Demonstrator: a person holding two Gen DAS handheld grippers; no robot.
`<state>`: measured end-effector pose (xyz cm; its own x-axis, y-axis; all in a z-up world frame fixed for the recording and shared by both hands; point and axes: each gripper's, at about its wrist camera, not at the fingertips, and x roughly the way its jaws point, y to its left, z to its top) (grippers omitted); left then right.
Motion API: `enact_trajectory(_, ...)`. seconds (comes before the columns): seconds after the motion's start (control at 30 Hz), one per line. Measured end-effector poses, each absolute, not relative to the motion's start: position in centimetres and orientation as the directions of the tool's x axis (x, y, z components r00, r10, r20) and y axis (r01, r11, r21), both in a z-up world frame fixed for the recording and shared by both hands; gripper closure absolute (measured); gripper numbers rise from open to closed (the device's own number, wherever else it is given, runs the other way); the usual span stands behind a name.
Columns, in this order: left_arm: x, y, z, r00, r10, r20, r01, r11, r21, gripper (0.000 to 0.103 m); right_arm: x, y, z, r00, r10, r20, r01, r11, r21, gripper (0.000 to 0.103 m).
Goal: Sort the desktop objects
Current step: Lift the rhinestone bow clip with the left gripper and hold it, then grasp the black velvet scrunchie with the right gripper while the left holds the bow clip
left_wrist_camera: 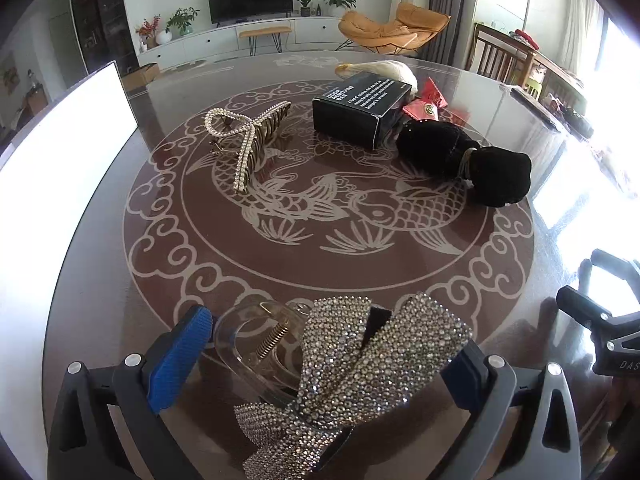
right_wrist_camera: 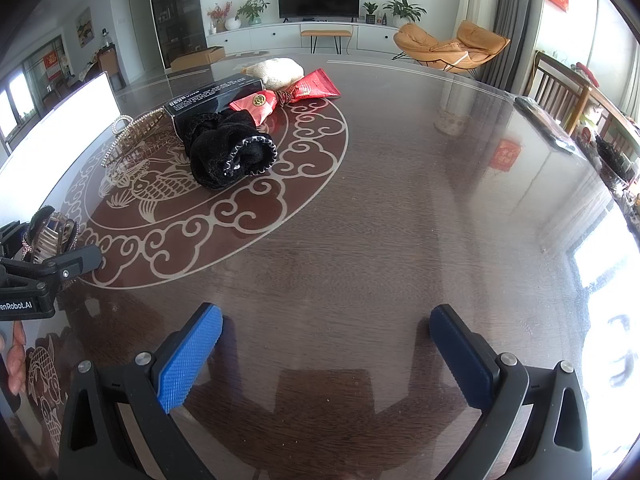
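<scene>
My left gripper (left_wrist_camera: 324, 356) is shut on a rhinestone bow hair clip (left_wrist_camera: 360, 356) with a clear claw body, its blue pads pressing both ends. From the right wrist view, that clip (right_wrist_camera: 52, 232) shows at the left edge, just above the table. A pearl claw clip (left_wrist_camera: 240, 140) lies on the carp pattern. Behind it sit a black box (left_wrist_camera: 360, 112), a black velvet pouch (left_wrist_camera: 460, 156), a red pouch (left_wrist_camera: 428, 100) and a cream knitted pouch (left_wrist_camera: 384, 70). My right gripper (right_wrist_camera: 324, 352) stands open and empty over bare glass table top (right_wrist_camera: 400, 220).
A white panel (left_wrist_camera: 60, 168) stands along the table's left side. A dark flat object (right_wrist_camera: 544, 124) lies near the right rim, with wooden chairs (right_wrist_camera: 560, 84) behind it. A person's fingers (right_wrist_camera: 16, 356) show at the left edge.
</scene>
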<state>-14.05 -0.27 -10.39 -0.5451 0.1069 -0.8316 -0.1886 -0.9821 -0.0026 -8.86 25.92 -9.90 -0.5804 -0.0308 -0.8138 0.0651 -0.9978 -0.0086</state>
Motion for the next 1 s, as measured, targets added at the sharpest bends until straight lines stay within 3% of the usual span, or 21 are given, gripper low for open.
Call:
enact_trajectory(0.7, -13.6, -1.5, -10.6, -0.555, 0.118, -0.824, -0.201, -0.979, -0.004, 0.000, -8.9, 25.9, -9.9, -0.575, -0.031, -0.817, 0.071, -0.997, -0.012, 0.000)
enact_trajectory(0.8, -13.6, -1.3, -10.6, -0.559, 0.108, -0.822, -0.187, -0.982, -0.002, 0.000, -10.4, 25.9, -9.5, -0.529, -0.048, -0.848, 0.098, -0.995, -0.004, 0.000)
enact_trajectory(0.93, -13.7, -1.3, -10.6, -0.560, 0.105, -0.822, -0.183, -0.983, -0.001, 0.000, -12.9, 23.9, -5.9, -0.605, -0.148, -0.782, 0.155, -0.986, 0.067, 0.000)
enact_trajectory(1.0, -13.7, -1.3, -10.6, -0.560, 0.105, -0.822, -0.183, -0.983, -0.001, 0.000, -15.3, 21.1, -5.1, -0.579, -0.172, -0.797, 0.237, -0.971, 0.038, 0.000)
